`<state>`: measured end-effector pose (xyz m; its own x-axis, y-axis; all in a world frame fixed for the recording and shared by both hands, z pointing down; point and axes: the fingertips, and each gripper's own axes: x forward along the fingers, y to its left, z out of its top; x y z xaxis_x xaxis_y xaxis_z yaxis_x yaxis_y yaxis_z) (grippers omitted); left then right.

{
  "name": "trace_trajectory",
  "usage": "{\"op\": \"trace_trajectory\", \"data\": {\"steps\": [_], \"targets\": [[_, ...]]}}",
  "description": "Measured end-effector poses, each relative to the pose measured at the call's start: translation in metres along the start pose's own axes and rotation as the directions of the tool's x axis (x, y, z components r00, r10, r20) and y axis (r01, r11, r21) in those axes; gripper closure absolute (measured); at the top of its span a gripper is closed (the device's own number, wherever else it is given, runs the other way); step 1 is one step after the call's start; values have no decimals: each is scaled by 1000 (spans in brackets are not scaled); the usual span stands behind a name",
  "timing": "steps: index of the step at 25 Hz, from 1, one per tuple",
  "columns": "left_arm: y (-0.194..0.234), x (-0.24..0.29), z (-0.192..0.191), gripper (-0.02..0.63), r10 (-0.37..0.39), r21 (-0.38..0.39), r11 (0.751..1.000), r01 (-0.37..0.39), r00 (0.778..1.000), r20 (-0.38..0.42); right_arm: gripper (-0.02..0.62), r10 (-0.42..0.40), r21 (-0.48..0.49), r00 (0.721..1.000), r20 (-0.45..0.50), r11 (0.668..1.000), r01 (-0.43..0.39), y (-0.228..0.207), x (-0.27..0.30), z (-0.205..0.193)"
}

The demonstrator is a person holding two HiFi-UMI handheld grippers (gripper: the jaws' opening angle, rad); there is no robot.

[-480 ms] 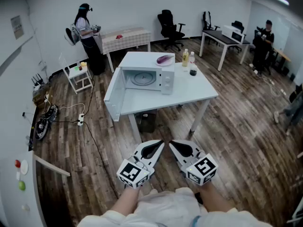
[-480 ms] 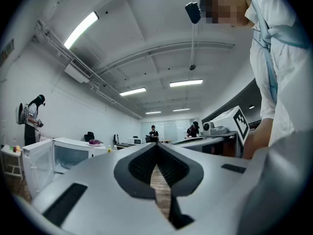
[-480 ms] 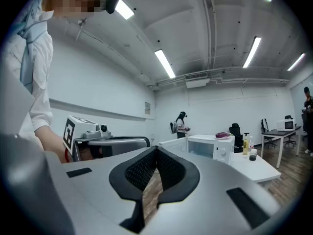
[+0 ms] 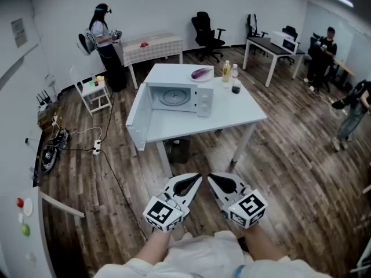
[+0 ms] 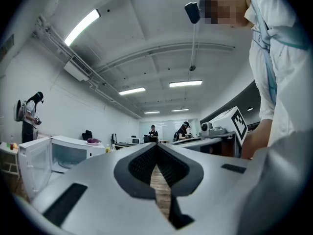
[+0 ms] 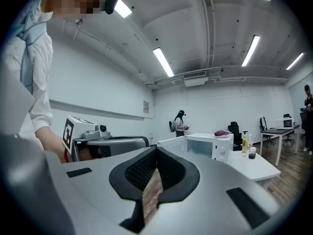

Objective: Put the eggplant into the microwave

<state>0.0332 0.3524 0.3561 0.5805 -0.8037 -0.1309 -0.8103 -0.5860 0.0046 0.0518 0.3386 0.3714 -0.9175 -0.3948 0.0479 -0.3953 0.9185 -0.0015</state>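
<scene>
A purple eggplant [image 4: 201, 72] lies on a plate on top of the white microwave [image 4: 179, 97], which stands on a white table [image 4: 243, 114] with its door [image 4: 137, 117] swung open to the left. My left gripper [image 4: 197, 179] and right gripper [image 4: 211, 178] are held side by side close to my body, well short of the table, both shut and empty. The left gripper view shows its tips [image 5: 156, 146] meeting, with the microwave [image 5: 68, 153] and eggplant [image 5: 93, 141] far off at left. In the right gripper view the microwave [image 6: 208, 146] and eggplant [image 6: 222, 133] sit at right.
Two bottles [image 4: 226, 71] and a dark jar [image 4: 236, 88] stand beside the microwave. A dark bin [image 4: 178, 149] sits under the table. Cables [image 4: 58, 146] lie on the floor at left. People stand at back left [image 4: 103, 36], back right [image 4: 324, 51] and the right edge [image 4: 353, 112].
A person has stepped further into view at the right edge of the room. Both grippers stay where they were, still shut.
</scene>
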Motion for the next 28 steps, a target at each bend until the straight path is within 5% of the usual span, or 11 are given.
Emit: {"op": "trace_trajectory", "data": {"steps": [28], "targets": [[90,-7,-22,604,-5,-60,998,5,1000,2,560,-24,57,1000,-16,998,25,-24,72,-11]]}}
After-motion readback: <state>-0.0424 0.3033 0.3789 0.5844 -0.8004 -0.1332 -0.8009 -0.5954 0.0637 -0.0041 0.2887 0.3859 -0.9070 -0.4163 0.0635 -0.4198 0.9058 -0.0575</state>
